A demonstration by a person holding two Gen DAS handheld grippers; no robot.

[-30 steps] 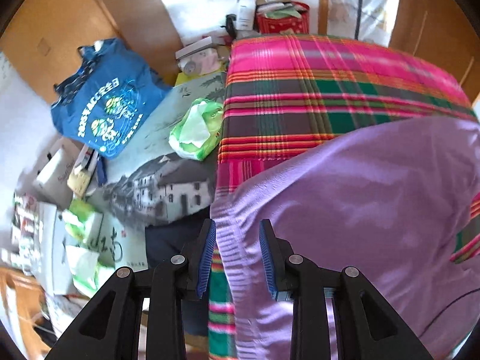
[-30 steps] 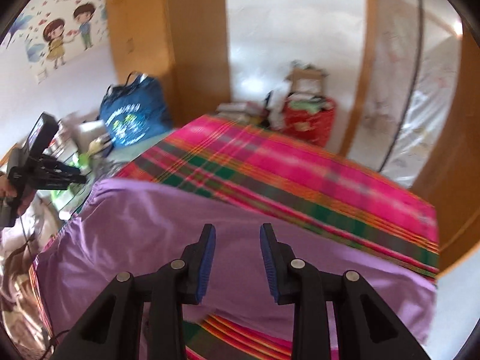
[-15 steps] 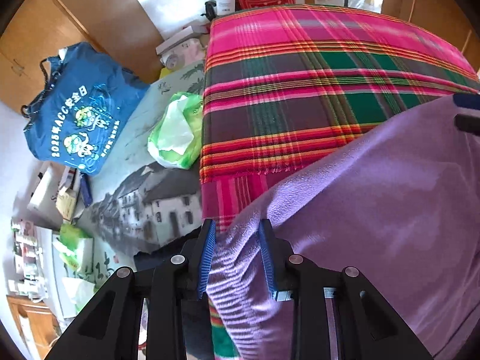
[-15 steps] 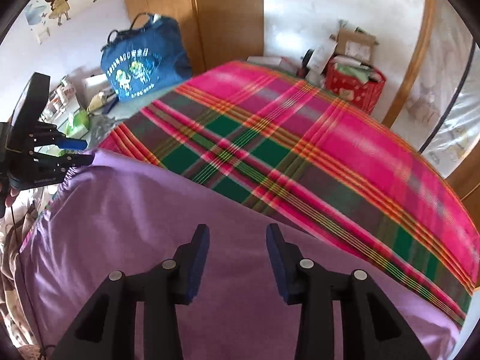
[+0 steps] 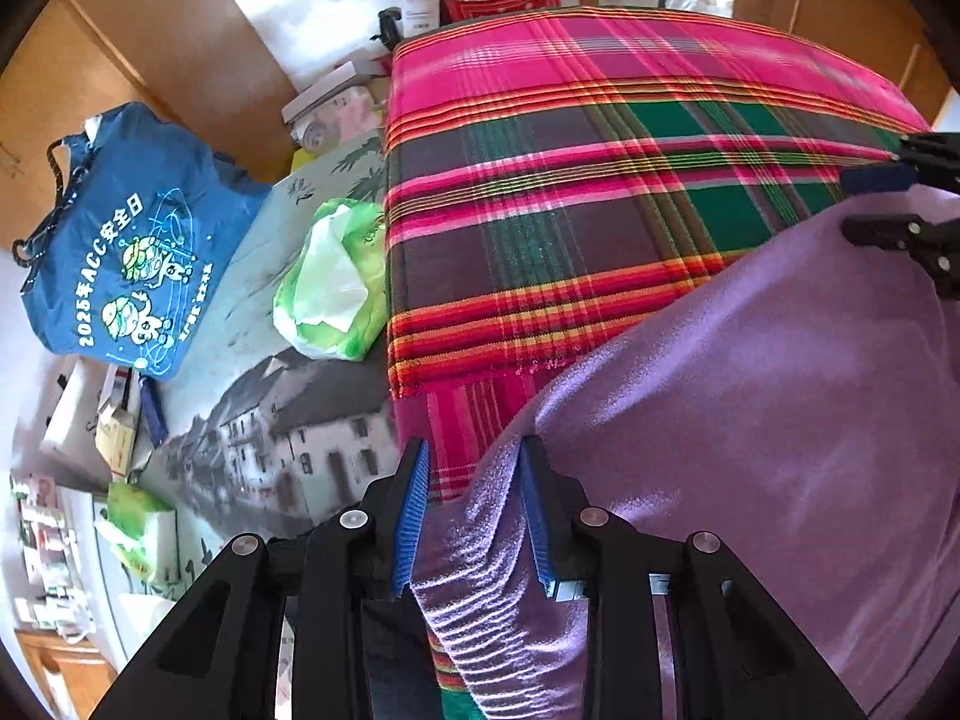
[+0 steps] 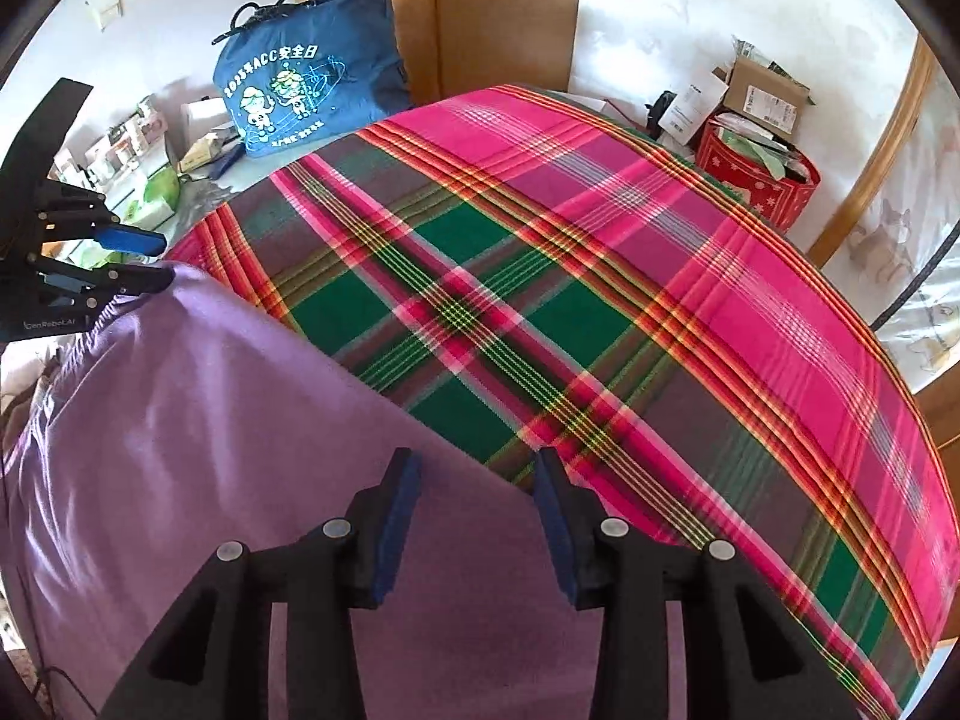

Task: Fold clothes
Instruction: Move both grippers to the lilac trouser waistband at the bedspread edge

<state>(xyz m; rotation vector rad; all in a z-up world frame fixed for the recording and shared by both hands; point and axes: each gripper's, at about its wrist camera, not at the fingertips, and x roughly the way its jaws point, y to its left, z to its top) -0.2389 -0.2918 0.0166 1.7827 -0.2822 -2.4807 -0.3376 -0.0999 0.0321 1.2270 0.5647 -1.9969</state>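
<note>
Pinching purple garment (image 5: 750,420) corner: left gripper (image 5: 474,504); right gripper (image 6: 474,510) jaws wide, empty.

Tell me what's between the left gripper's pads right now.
In the left wrist view, a bunched edge of the purple garment sits between the left gripper pads, over the plaid cloth.

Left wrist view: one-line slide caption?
Left gripper pinches the purple garment's edge over a plaid bedspread.

Both wrist views: steeply down, close | shared: plaid bedspread (image 5: 600,180)
</note>
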